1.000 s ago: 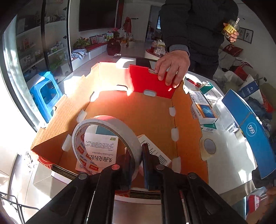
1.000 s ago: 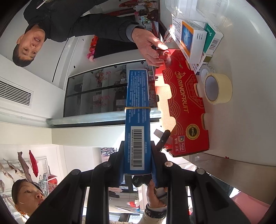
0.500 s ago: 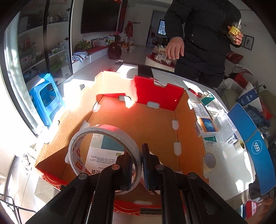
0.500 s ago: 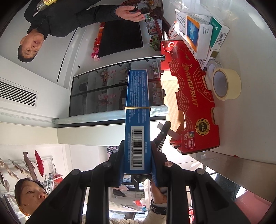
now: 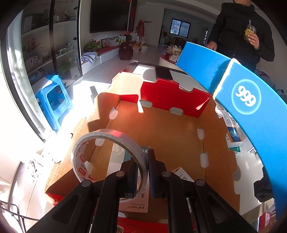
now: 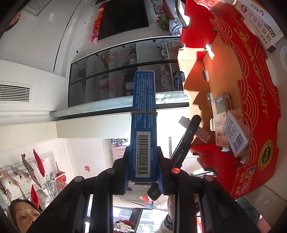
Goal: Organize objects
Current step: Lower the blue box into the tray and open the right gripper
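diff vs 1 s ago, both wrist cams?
The long blue box, clamped in the right gripper, has swung from beside the carton to over its open top. The bystander's hand has let go of the carton's red wall and pulled back. Unchanged: the left gripper stays shut on the tape roll above the carton.

A lived-in home, likely a living room, is indicated. A large dark television (image 5: 109, 16) is mounted on a white wall above a low bench crowded with potted plants (image 5: 92, 44) and framed pictures. Glass-fronted cabinets (image 5: 48, 41) are filled with household goods. A blue plastic stool (image 5: 53, 102) is set on the tiled floor, and red festive decorations (image 6: 96, 26) are hung beside the screen.
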{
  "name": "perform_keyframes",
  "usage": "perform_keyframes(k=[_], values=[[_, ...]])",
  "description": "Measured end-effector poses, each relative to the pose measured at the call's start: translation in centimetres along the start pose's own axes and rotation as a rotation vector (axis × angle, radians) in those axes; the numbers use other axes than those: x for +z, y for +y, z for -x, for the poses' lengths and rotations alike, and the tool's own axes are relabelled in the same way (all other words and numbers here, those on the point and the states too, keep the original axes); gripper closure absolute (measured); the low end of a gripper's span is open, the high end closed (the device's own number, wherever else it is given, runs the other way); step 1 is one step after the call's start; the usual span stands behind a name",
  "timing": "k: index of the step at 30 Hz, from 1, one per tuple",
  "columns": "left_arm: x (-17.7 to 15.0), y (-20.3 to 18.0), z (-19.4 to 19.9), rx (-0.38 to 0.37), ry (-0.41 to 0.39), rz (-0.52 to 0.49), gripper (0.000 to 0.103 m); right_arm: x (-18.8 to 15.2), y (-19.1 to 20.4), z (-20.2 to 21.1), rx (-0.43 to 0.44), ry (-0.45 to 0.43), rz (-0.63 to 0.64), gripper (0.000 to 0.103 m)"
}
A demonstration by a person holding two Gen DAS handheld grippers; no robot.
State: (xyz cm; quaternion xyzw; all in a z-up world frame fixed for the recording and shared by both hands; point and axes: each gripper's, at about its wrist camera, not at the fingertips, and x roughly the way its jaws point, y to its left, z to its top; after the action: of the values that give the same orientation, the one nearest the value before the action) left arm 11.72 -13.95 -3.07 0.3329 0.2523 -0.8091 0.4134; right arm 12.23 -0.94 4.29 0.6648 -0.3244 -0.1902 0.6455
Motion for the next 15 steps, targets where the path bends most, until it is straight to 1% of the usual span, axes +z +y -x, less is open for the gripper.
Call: perform_keyframes(k=[5, 7, 11, 15], values=[[-1.2, 0.4, -0.6, -0.009, 0.039, 0.009, 0.093, 0.4, -1.5, -2.3, -0.059, 0.015, -0.048, 0.078], [-1.6, 0.4, -0.8, -0.009, 0.051, 0.01, 0.093, 0.2, -2.2, -2.4, -0.083, 0.015, -0.071, 0.078], [-2.4, -0.1, -0.8, -0.015, 0.067, -0.013, 0.092, -0.2, -3.3, -2.0, -0.103, 0.013, -0.069, 0.079], [-2.9, -0.5, -0.1, -0.016, 0.064, -0.019, 0.092, -1.1, -4.5, -1.3, -0.136, 0.034, -0.073, 0.079]])
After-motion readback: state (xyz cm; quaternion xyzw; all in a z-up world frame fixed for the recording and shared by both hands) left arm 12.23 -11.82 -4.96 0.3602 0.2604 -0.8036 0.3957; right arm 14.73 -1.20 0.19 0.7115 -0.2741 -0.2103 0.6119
